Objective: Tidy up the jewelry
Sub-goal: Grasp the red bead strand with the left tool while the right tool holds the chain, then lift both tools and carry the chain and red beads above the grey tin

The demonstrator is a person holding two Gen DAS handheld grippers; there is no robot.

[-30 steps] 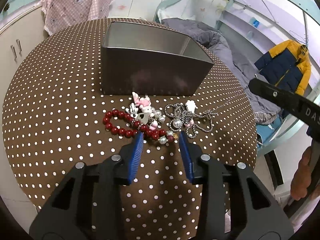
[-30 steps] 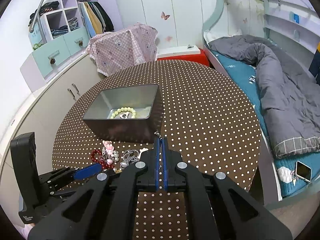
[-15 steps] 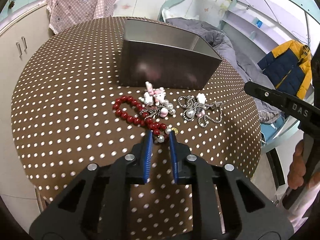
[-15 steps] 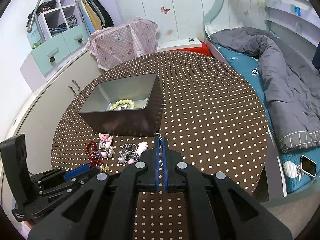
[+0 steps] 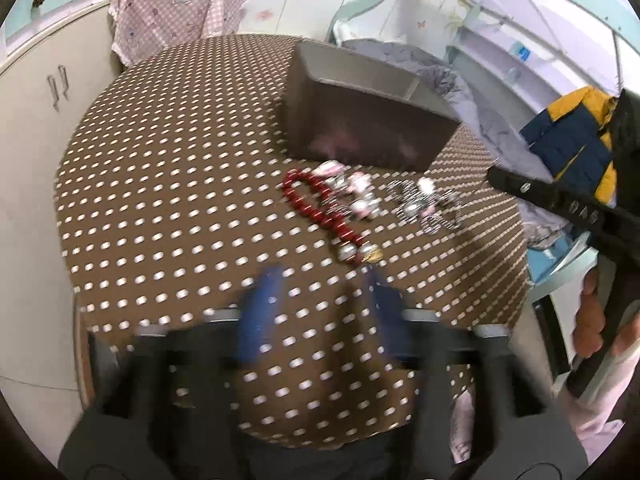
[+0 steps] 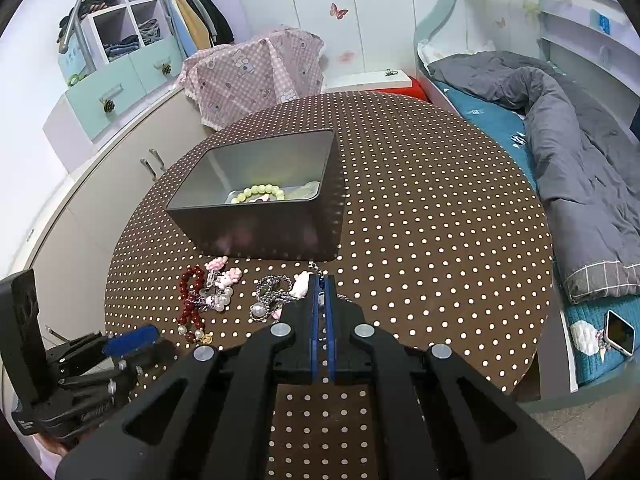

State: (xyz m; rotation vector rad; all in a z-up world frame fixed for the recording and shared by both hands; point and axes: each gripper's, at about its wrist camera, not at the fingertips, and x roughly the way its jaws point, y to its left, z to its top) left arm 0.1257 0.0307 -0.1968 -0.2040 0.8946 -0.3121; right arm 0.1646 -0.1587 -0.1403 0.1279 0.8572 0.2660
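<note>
While 1 pale green bracelet (image 6: 258, 192) lies in the tin (image 6: 256, 236) at frame centre, 2 pieces (image 6: 208, 296) wait on the tabletop (image 6: 420, 240); left gripper (image 5: 324, 300) jaws opening empty, right gripper (image 6: 320, 300) jaws closed.

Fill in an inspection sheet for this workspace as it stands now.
Surface: round brown polka-dot table.
Job's things: grey metal tin holds a pale green bead bracelet; red bead bracelet with pink charms and silver chain with pearls lie outside, in front of it.
Clutter: nothing seen.
Grippers: left gripper opening, nothing between its fingers; right gripper shut, above the chain.
Cables: nothing seen.
Surroundings: bed with grey quilt, pink checked cloth.
</note>
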